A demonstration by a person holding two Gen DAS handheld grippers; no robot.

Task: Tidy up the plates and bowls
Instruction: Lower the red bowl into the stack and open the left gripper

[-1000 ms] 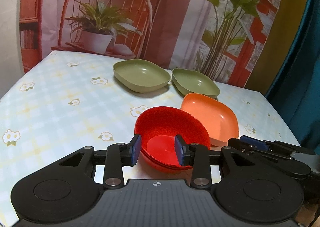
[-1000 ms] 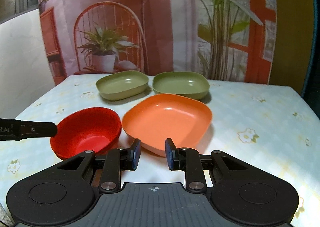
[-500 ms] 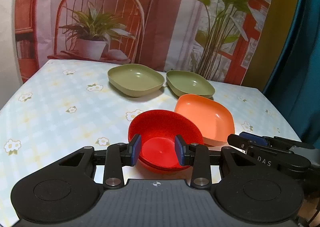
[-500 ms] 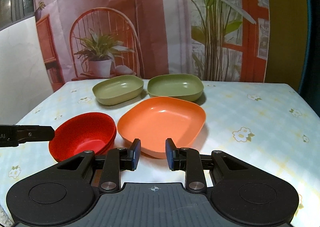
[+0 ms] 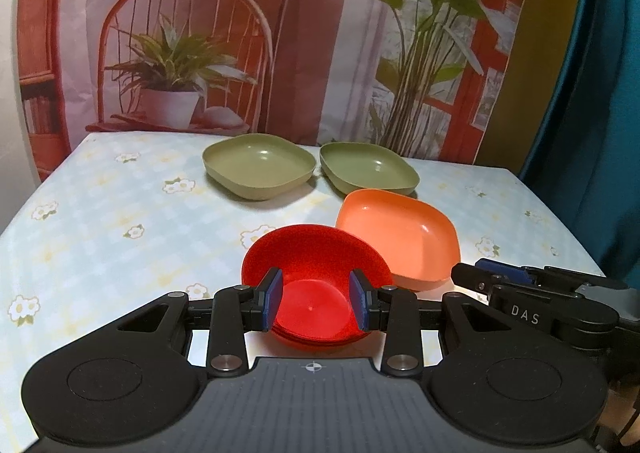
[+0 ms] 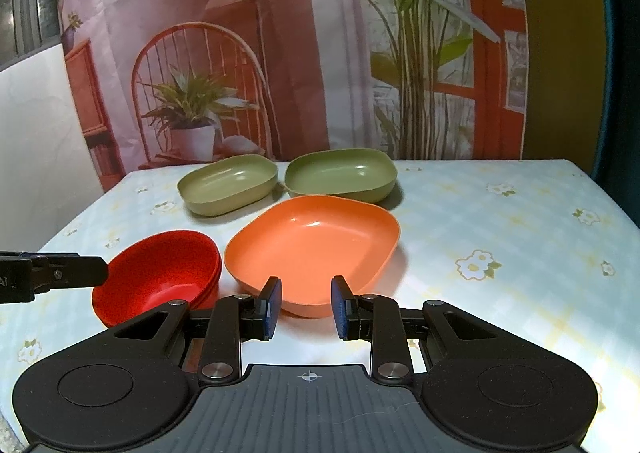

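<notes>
Both grippers have jaws apart: left gripper before the red bowls, right gripper at the orange plate's near edge; bare table to the right.

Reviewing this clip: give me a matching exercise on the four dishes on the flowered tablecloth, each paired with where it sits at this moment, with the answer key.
Things:
1. round red plastic bowl
2. square orange plastic dish
3. pale olive-green square dish
4. darker olive-green square dish

Places:
A. back row, on the right in both wrist views
B. directly ahead of the open right gripper, behind its fingertips
C. back row, on the left in both wrist views
D. directly ahead of the open left gripper, seen between its blue pads

Pairs: 1-D, 2-B, 3-C, 4-A
</notes>
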